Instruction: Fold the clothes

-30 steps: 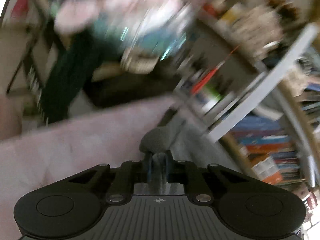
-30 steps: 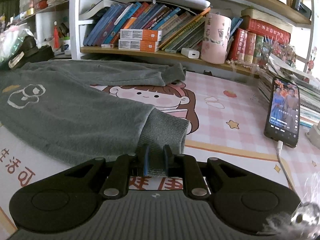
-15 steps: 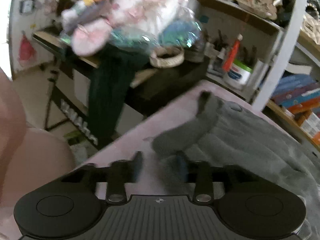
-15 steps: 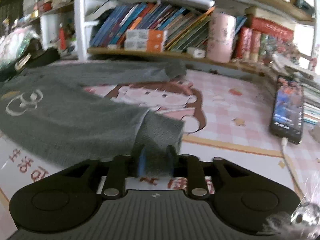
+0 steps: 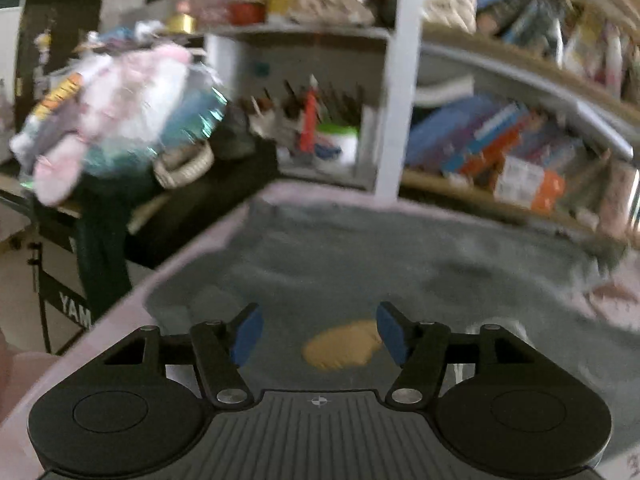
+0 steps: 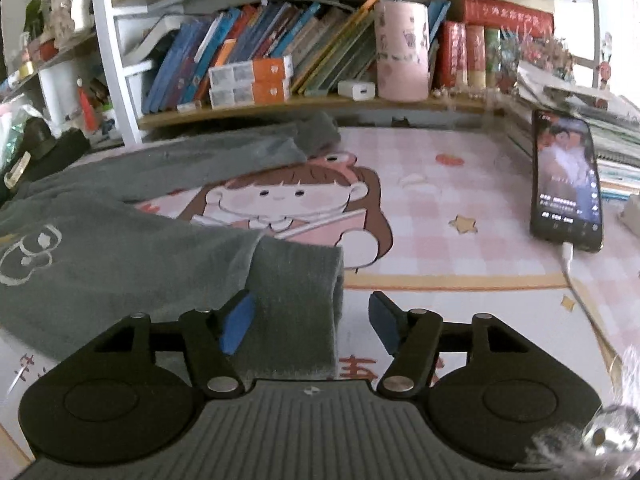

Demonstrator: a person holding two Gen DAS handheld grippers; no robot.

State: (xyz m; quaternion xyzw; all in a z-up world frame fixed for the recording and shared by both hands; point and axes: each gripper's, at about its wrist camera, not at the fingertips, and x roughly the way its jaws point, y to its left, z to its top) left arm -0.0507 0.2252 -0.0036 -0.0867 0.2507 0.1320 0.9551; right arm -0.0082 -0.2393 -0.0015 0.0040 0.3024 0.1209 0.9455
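Bookshelves (image 6: 304, 60) crowd the back of a pink cartoon-printed desk mat (image 6: 440, 208), where a grey fleece sweatshirt (image 6: 120, 256) lies spread flat. Both the left gripper (image 5: 318, 332) and the right gripper (image 6: 308, 318) hover with jaws spread, the right one straddling a ribbed cuff (image 6: 298, 300).

Black ribbed tool (image 6: 308, 320), blue pads (image 6: 234, 322), silver screws.

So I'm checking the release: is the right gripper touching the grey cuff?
Cannot tell. In the right wrist view the right gripper is open with the cuff lying between its fingers; no clear gap or contact.
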